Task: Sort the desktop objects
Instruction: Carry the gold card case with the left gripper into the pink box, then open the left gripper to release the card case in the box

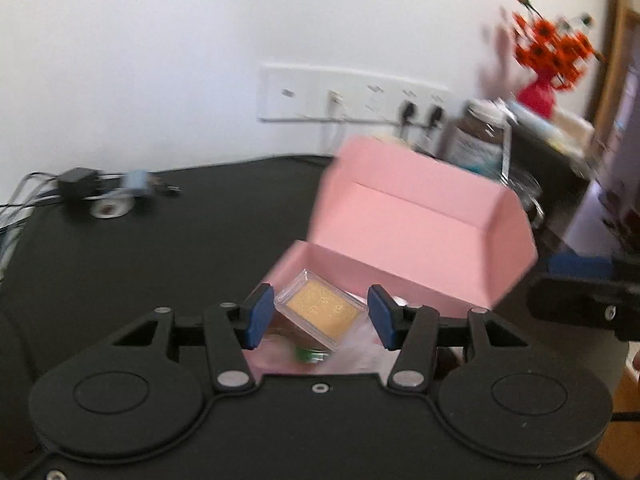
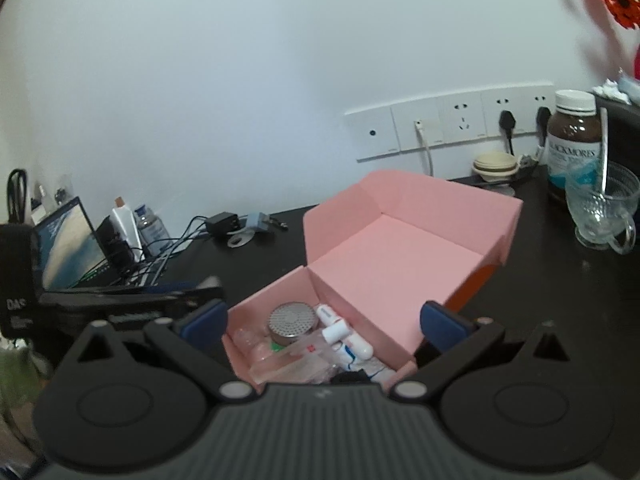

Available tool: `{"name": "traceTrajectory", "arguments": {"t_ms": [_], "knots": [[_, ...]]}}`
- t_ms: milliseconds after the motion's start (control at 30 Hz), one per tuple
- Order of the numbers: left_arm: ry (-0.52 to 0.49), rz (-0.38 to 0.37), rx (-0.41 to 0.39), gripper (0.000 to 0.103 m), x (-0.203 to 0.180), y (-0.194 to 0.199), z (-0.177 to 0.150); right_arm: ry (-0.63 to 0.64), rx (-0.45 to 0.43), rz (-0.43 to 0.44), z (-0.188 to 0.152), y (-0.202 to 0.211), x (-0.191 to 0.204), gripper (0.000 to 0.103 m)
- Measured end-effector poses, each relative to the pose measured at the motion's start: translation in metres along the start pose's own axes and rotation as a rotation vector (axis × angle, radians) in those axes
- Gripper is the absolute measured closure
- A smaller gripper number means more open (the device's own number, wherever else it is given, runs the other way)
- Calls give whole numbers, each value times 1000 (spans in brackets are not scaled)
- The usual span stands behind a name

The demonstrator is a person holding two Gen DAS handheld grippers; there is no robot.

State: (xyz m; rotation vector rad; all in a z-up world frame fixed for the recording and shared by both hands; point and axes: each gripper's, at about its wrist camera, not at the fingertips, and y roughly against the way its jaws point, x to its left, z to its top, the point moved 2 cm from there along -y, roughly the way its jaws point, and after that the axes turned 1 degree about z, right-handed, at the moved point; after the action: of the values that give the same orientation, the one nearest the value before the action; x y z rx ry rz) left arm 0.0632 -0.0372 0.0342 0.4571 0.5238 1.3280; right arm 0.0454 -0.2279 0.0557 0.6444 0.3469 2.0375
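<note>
Right gripper (image 2: 320, 326) is hovering with jaws wide apart over the open pink box (image 2: 400, 256). A round mesh-topped tin (image 2: 293, 322) and white tubes (image 2: 340, 334) are lying inside. Glass cup (image 2: 604, 208) is standing well right.

The pink box (image 2: 400, 264) has its near end hidden behind the gripper body.

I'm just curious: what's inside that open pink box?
The pink box holds a round metal mesh-topped tin, small white tubes and clear plastic packets. Whatever lies beneath them, or behind the gripper's body, is hidden.
</note>
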Motion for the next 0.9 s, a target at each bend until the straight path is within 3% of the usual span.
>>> {"name": "traceTrajectory", "arguments": {"t_ms": [300, 500, 633, 767, 833, 900], "knots": [[-76, -41, 105, 50, -29, -37, -16, -33, -15, -45, -3, 12, -18, 1], [-99, -39, 113, 50, -31, -40, -19, -75, -4, -60, -6, 12, -30, 1], [-77, -35, 110, 41, -24, -36, -17, -93, 6, -53, -6, 8, -33, 1], [-61, 1, 67, 39, -11, -26, -9, -94, 12, -39, -4, 4, -32, 1], [-60, 32, 21, 24, -4, -19, -5, -93, 18, -31, -4, 1, -31, 1], [-70, 72, 3, 22, 3, -17, -3, -97, 28, -20, -4, -2, -30, 1]]}}
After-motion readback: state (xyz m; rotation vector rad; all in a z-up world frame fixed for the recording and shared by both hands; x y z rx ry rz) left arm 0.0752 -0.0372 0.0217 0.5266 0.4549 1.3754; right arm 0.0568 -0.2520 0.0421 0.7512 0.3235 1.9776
